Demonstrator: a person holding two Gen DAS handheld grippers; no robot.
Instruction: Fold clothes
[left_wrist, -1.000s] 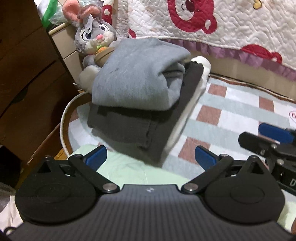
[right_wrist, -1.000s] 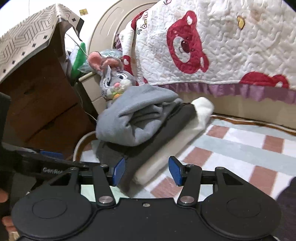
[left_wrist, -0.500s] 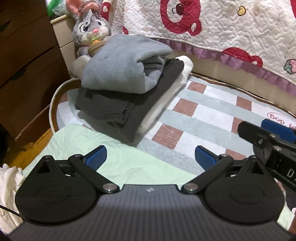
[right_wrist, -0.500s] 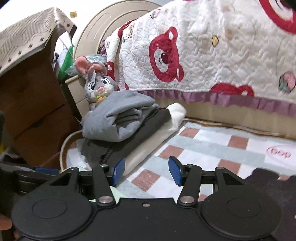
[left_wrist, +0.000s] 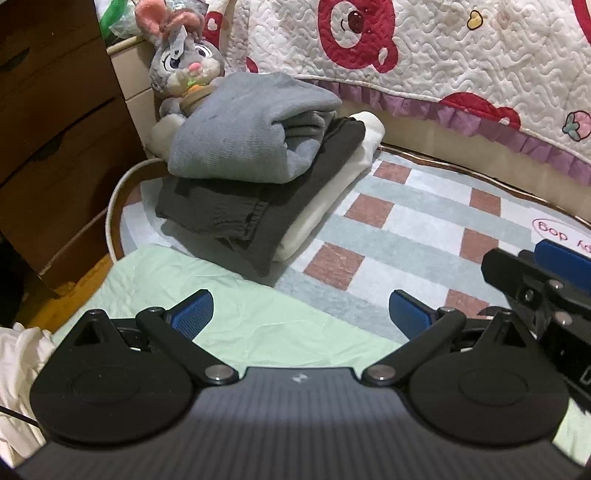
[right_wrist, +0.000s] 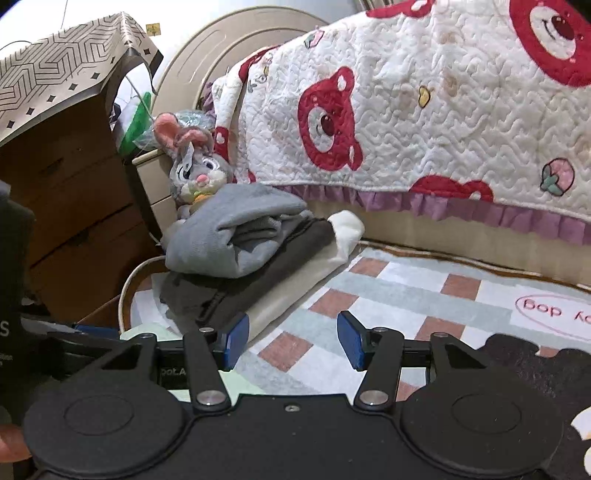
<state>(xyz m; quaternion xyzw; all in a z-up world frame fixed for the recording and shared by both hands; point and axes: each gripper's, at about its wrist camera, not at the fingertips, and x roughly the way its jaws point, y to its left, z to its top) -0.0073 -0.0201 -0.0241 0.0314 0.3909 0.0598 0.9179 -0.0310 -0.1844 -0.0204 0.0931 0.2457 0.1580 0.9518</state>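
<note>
The quilted bedspread (right_wrist: 424, 110), white with red bear faces and a purple frill, hangs down behind the stack of folded clothes (left_wrist: 258, 166) and fills the far side of both views. A checked rug (left_wrist: 406, 229) in pale blue, white and brick red lies under the stack and runs out to its right. A brown wooden dresser (left_wrist: 55, 129) stands to the left of the stack. The stack itself sits at the rug's left end: a light grey sweater (left_wrist: 243, 136) on top, a dark grey garment (left_wrist: 229, 214) beneath it, a cream one (left_wrist: 332, 199) at the bottom. A pale green cloth (left_wrist: 221, 306) lies flat in front of the stack, just short of it. A grey plush rabbit (left_wrist: 181, 62) with pink ears leans behind the stack, touching the sweater. The left gripper (left_wrist: 301, 314) hovers over the green cloth with its blue pads spread wide and nothing between them. The right gripper (right_wrist: 291, 339), to the right of the stack, has just been opening a little further; its jaws stand apart and empty.
</note>
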